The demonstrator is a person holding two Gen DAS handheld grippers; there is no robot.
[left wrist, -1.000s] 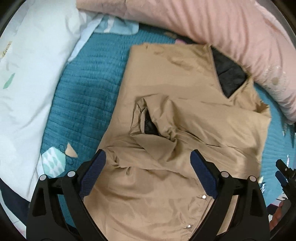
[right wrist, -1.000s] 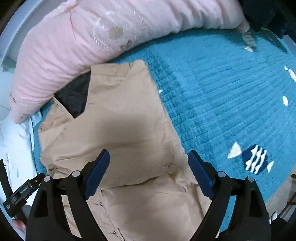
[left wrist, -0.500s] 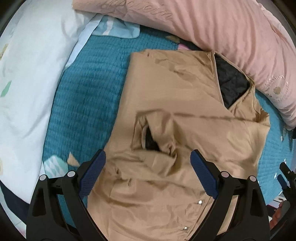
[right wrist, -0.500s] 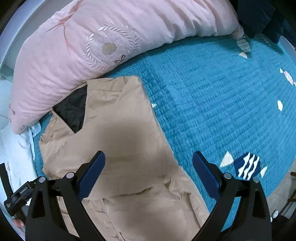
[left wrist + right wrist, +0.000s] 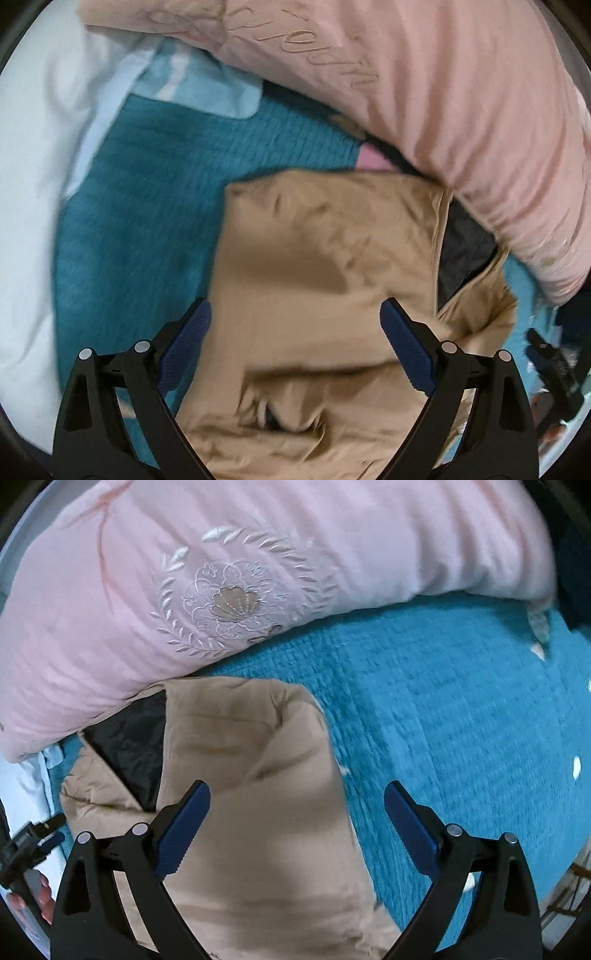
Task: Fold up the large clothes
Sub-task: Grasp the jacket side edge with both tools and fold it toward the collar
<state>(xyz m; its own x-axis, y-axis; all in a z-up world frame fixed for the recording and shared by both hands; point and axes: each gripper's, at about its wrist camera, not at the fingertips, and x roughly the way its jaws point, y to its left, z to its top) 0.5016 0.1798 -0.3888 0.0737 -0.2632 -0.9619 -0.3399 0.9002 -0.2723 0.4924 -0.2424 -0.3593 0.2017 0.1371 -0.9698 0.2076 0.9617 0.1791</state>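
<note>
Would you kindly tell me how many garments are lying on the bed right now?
1: a tan jacket on the teal bedspread, beside the pink duvet.

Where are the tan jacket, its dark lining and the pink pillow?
tan jacket (image 5: pixel 314 258), left wrist view, outer fabric.
dark lining (image 5: pixel 133 746), right wrist view, exposed inside.
pink pillow (image 5: pixel 258 554), right wrist view, top above embroidery.

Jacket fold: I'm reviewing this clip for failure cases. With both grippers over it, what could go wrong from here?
1. The jacket top edge lies against the pink quilt; a grab there may pinch the quilt too.
2. A bunched sleeve lies under the open left gripper; folding over it could trap a lump.
3. The open right gripper straddles the jacket's side edge, so it might catch the teal cover.
</note>
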